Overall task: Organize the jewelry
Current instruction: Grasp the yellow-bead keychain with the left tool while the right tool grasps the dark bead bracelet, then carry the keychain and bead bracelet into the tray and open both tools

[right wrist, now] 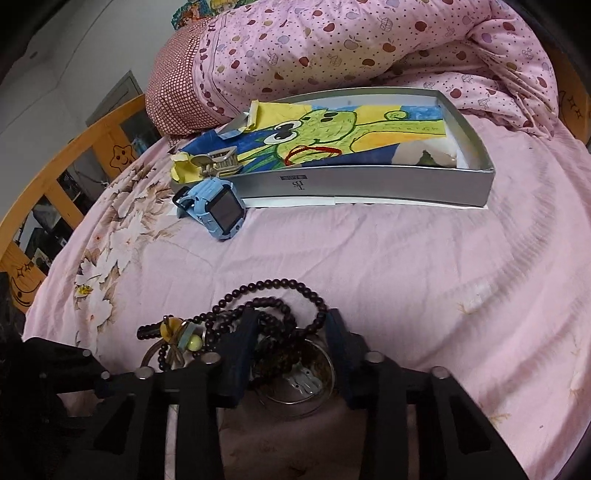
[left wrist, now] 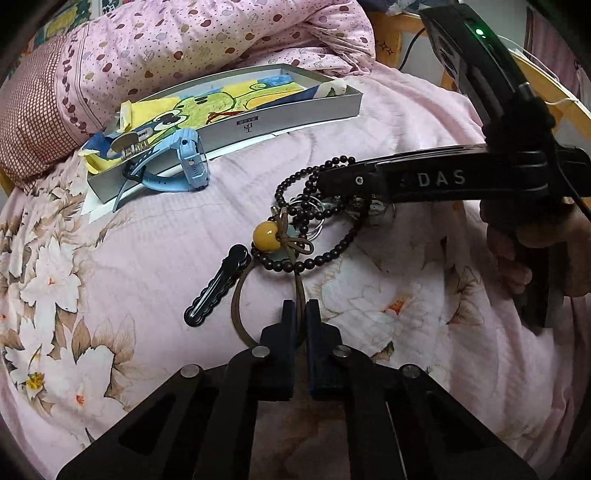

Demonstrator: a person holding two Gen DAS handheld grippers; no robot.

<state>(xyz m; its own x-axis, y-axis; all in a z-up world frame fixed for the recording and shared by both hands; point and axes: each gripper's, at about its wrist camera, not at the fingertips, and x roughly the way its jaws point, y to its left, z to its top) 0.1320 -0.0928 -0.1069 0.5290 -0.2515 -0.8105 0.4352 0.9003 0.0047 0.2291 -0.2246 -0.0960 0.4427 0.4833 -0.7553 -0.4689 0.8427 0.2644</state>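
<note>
The room light is soft and a bit dim. The pink bedsheet [left wrist: 155, 229] looks evenly lit, with only faint shadows. The black gripper arms at the bottom are very dark. A tiny green light [left wrist: 479, 32] glows brightly. Both pictures bend round at the edges, with black corners. Most things look sharp.

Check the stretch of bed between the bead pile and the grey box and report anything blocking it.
Mostly bare bedspread. Only the blue watch sits in front of the grey box at its left end; the rest of the front wall is unobstructed from the beads.
</note>
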